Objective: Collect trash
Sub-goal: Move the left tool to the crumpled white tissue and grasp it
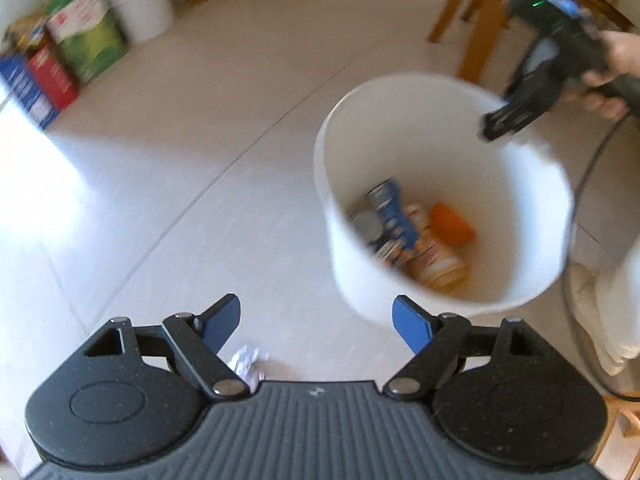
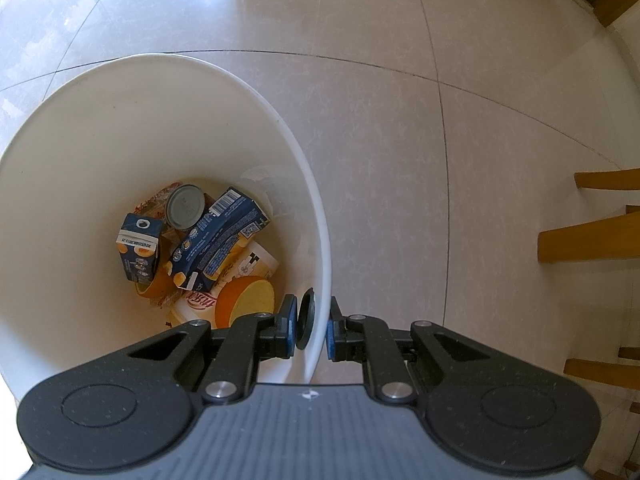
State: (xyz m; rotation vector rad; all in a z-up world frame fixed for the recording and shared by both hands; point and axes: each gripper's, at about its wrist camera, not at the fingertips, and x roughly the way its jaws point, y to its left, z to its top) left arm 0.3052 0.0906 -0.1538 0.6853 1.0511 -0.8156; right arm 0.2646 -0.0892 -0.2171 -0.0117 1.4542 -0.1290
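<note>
The right claw (image 2: 310, 330) is clamped on the wall of a white bucket (image 2: 60, 152), one finger inside and one outside the rim, with a black round grommet on the wall just inside the grip. In the left wrist view this same claw (image 1: 498, 122) meets the bucket's far rim, held by a person's hand (image 1: 612, 76), and the bucket (image 1: 400, 128) is tilted with its mouth towards the camera.

The bucket holds the gathered trash: a dark blue juice carton (image 2: 218, 240) lying slantwise across the pile, a smaller blue carton (image 2: 138, 254) standing at its left, a round grey can lid (image 2: 186, 207) behind them, a pale instant-noodle cup (image 2: 256, 266) with red lettering, and an orange cup (image 2: 246, 300) nearest the clamped fingers.

The left claw (image 1: 318, 326) hangs with its blue-padded fingers (image 1: 410, 326) wide apart and nothing between them. A crumpled wad of white paper (image 1: 248, 364) lies on the tiled floor (image 1: 200, 160) just below and between those fingers, close to the claw's body and partly hidden by it. The bucket sits just beyond the right-hand finger.

Cartons and white tubs (image 1: 140, 4) stand along the far wall, and wooden chair legs (image 2: 592, 240) rise to the right of the bucket.
</note>
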